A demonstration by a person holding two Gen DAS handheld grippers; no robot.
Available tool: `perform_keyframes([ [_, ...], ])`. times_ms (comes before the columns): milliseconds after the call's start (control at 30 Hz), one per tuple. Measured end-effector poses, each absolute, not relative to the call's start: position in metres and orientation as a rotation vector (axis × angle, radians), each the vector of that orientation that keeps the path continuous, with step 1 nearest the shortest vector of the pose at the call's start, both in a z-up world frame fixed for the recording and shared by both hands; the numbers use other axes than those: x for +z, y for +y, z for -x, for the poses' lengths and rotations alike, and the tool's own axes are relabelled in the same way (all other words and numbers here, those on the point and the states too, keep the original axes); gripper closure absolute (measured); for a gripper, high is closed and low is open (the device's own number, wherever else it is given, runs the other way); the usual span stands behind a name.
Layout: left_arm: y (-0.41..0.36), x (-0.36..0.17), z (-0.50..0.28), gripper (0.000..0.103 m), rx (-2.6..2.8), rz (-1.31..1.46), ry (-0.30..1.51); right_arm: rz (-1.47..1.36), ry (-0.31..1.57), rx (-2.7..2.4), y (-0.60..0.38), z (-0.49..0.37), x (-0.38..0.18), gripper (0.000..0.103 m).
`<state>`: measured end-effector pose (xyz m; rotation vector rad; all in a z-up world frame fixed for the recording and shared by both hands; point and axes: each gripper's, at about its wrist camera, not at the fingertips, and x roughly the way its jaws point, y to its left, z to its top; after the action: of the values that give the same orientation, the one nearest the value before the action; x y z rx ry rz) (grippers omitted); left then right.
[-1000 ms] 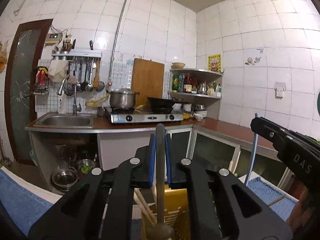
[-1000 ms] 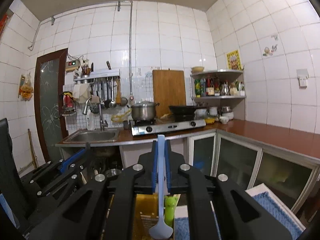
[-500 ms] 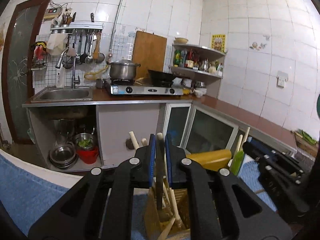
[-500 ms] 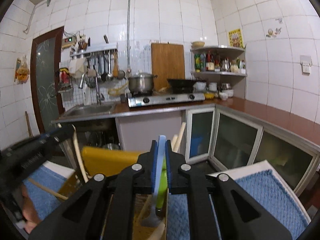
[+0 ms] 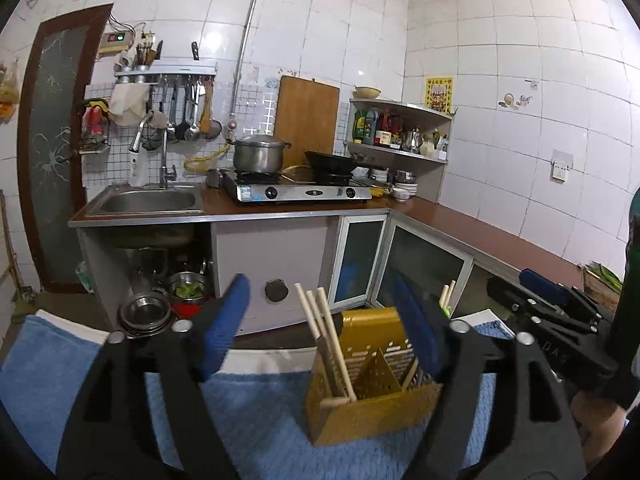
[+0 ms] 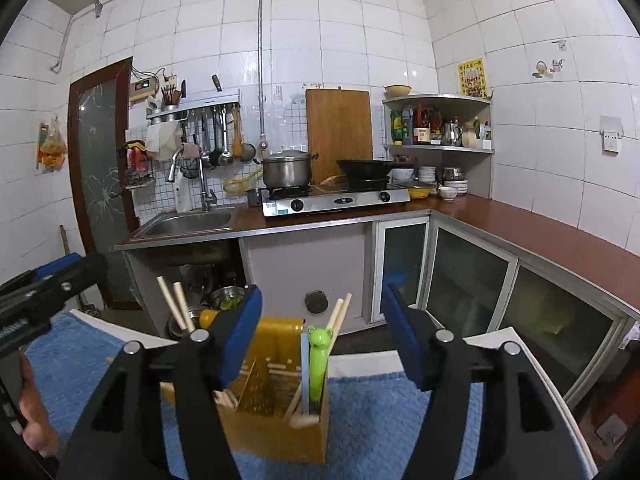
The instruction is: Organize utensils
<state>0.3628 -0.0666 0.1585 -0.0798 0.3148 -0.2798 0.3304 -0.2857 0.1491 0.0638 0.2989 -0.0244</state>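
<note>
A yellow perforated utensil holder (image 5: 372,408) stands on a blue towel (image 5: 256,420); it also shows in the right wrist view (image 6: 276,428). Several wooden chopsticks (image 5: 324,336) lean in its left compartment. A green frog-headed utensil (image 6: 319,360) and a thin light-blue handle (image 6: 305,372) stand in the right compartment. My left gripper (image 5: 324,332) is open and empty above the holder. My right gripper (image 6: 322,332) is open and empty above the holder. Each gripper shows at the edge of the other's view.
The towel lies on a white table (image 6: 496,336). Behind are a counter with a sink (image 5: 148,200), a gas stove (image 5: 300,190) with a pot and a wok, and glass cabinet doors (image 6: 468,276). Steel bowls (image 5: 146,312) sit under the sink.
Both grippers were shut on utensils, lowered them into the holder, then opened and released them. The dark-handled spoon and the light-blue utensil now stand in the holder.
</note>
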Motion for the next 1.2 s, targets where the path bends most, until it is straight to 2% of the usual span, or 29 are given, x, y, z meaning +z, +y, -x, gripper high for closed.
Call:
perform_keyframes([
  [33,-0.062,0.160,-0.355,0.016,-0.273,0.080,0.309,-0.057,0.298,-0.025,-0.285,-0.323,0.150,0.032],
  [133,-0.047,0.160,-0.325,0.008,-0.260,0.087,0.306,-0.049,0.294,-0.015,-0.283,-0.299,0.147,0.023],
  [400,-0.029,0.131,-0.248,0.005,-0.223,0.056,0.306,-0.050,0.285,0.002,-0.263,-0.224,0.114,0.005],
  [900,-0.004,0.050,-0.154,0.005,-0.036,0.039,0.326,-0.088,0.351,-0.066,-0.242,-0.130,0.027,0.004],
  [1067,-0.003,0.027,-0.152,0.005,-0.033,0.009,0.383,-0.074,0.330,-0.087,-0.240,-0.116,0.018,0.004],
  [1200,-0.003,0.014,-0.141,0.005,-0.002,0.002,0.353,-0.075,0.299,-0.077,-0.238,-0.107,0.015,0.004],
])
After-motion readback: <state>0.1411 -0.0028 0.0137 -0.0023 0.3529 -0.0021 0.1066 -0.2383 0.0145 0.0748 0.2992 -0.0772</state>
